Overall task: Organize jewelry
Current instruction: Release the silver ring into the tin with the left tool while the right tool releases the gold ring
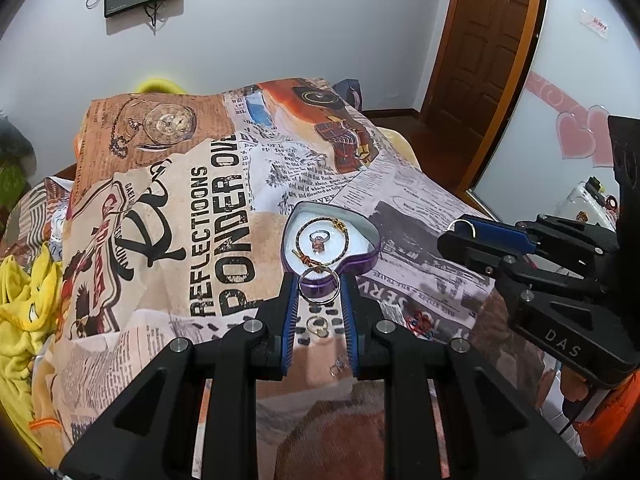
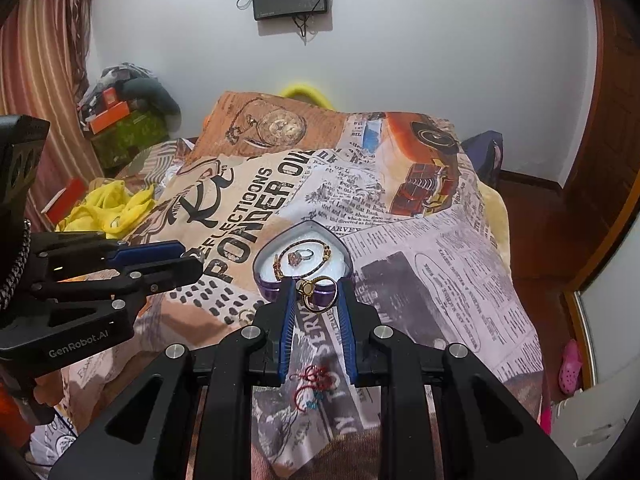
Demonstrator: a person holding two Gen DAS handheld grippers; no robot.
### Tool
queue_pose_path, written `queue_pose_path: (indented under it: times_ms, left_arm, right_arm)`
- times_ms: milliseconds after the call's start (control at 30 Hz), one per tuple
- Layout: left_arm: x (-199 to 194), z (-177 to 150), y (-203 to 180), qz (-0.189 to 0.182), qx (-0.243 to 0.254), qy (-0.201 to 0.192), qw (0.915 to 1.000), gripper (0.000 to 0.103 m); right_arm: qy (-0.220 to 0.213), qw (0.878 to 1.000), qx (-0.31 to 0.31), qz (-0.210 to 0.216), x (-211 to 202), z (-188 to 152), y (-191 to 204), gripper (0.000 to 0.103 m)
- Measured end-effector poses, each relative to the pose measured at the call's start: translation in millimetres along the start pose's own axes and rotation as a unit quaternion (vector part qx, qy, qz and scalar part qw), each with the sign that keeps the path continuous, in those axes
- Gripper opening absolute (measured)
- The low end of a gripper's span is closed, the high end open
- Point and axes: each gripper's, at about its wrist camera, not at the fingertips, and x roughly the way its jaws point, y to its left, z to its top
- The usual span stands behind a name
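Note:
A purple heart-shaped jewelry box with a white lining sits on the printed cloth. It holds a beaded bracelet and a stone ring. My left gripper is shut on a silver ring at the box's near tip. My right gripper is shut on a gold ring, just before the box; it shows at right in the left wrist view. The left gripper shows at left in the right wrist view.
A gold ring and a small silver piece lie on the cloth near me. A red string bracelet lies under my right gripper. Yellow cloth lies left; a door stands at right.

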Motion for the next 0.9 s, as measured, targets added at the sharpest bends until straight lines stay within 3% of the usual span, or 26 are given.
queue_pose_path:
  times_ms: [500,900]
  left_arm:
    - [42.3,19.1,11.7,-0.002,0.001,0.015,0.9999,0.020]
    - [79.2,25.6,18.2,-0.026,-0.005,0.046,0.9986,0.020]
  right_arm:
    - [0.020,1.000,0.002,0.012,40.7,13.2,-14.0,0.019]
    - [0.054,0.998,-0.003,0.033,73.7,22.1,-19.8,0.019]
